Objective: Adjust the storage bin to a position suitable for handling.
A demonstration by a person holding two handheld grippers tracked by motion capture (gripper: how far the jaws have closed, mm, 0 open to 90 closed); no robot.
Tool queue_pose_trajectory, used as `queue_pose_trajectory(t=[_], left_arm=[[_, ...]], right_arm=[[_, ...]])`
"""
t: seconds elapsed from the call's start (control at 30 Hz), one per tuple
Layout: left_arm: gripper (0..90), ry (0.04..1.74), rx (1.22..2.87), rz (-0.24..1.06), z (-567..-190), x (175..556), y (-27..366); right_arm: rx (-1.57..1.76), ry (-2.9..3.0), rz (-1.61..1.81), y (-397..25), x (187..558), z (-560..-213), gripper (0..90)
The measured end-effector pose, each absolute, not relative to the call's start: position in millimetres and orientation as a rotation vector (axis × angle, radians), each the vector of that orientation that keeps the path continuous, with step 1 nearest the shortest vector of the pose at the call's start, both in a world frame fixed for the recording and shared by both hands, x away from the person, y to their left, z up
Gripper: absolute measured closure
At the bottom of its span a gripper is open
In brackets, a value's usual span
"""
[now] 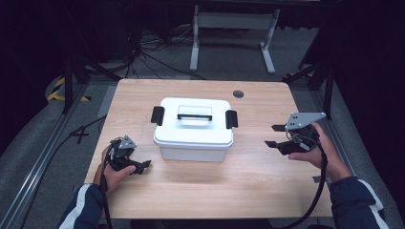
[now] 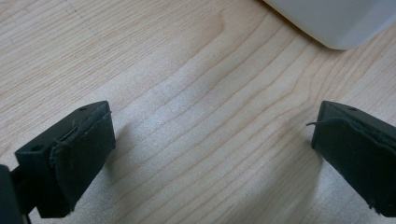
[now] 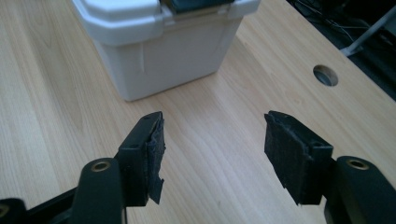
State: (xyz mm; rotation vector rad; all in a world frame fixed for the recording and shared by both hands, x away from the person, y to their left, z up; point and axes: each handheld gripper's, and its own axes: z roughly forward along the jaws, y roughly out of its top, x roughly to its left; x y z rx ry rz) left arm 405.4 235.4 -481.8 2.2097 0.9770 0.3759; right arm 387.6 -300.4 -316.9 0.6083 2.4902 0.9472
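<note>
Box: a white lidded storage box (image 1: 193,136) sits near the middle of your wooden table (image 1: 248,181), slightly toward the far side; its lid is on.
Lid handle: a dark handle (image 1: 194,114) lies across the lid top.
Latches: one black latch (image 1: 157,115) at each short end of the lid, the other (image 1: 231,119) on your right side.
Left gripper: your left gripper (image 1: 143,167) is low over the table just beside the box's near left corner, its jaws spread wide with nothing between them; in the left gripper view only bare wood lies between the pads (image 2: 84,154).
Right gripper: your right gripper (image 1: 273,136) is held above the table to the right of the box, apart from it, jaws wide open and empty, pointing toward the box (image 3: 163,46).
Table hole: a round cable hole (image 1: 238,94) sits near the far edge.
Floor: cables (image 1: 143,52) and a white frame (image 1: 234,33) beyond the table.
</note>
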Motion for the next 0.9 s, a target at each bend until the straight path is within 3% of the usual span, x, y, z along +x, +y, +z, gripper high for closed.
queue_pose_trajectory(t=[0.37,0.9], left_arm=[[0.1,0.982,2.21,0.372,-481.6,405.9,235.0],[0.1,0.987,2.206,0.369,-481.7,405.8,234.7]], right_arm=[[0.425,2.538,0.907,-251.0,405.1,-279.8,41.7],[0.271,2.62,0.831,-188.6,429.5,-268.4,42.7]])
